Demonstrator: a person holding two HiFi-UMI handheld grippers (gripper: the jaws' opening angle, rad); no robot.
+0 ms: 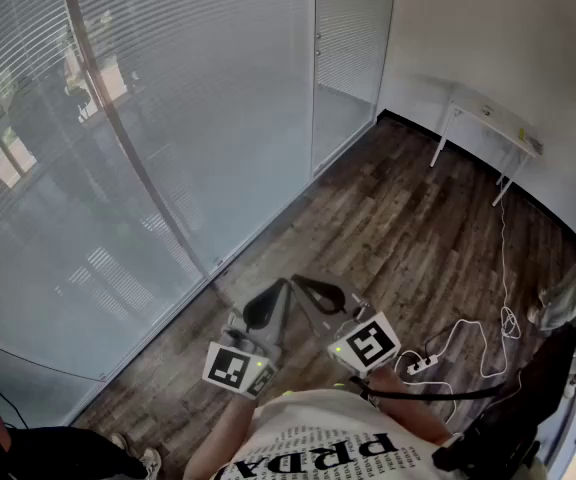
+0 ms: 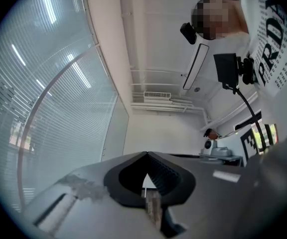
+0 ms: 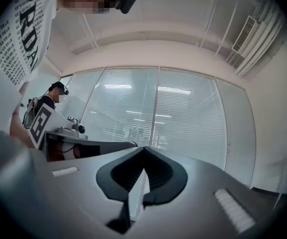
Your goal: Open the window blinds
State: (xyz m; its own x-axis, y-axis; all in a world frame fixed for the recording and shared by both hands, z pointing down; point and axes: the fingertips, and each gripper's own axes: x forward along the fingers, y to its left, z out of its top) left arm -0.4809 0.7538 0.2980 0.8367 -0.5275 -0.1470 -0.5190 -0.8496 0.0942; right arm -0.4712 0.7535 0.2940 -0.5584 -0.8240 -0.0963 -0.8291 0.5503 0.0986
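The window blinds (image 1: 118, 118) cover a tall glass wall on the left, with thin horizontal slats through which trees show dimly. They also appear in the left gripper view (image 2: 44, 88) and fill the middle of the right gripper view (image 3: 178, 108). Both grippers are held close together low in the head view, in front of the person's chest and well short of the blinds. My left gripper (image 1: 273, 296) (image 2: 146, 154) is shut with nothing in it. My right gripper (image 1: 313, 290) (image 3: 144, 148) is likewise shut and empty, pointing toward the blinds.
A thin brownish upright (image 1: 138, 158) runs down the glass. A narrow glass door panel (image 1: 348, 58) stands at the corner. A white table (image 1: 488, 118) is against the far wall. Cables and a power strip (image 1: 428, 363) lie on the wood floor. Another person (image 3: 51, 98) stands nearby.
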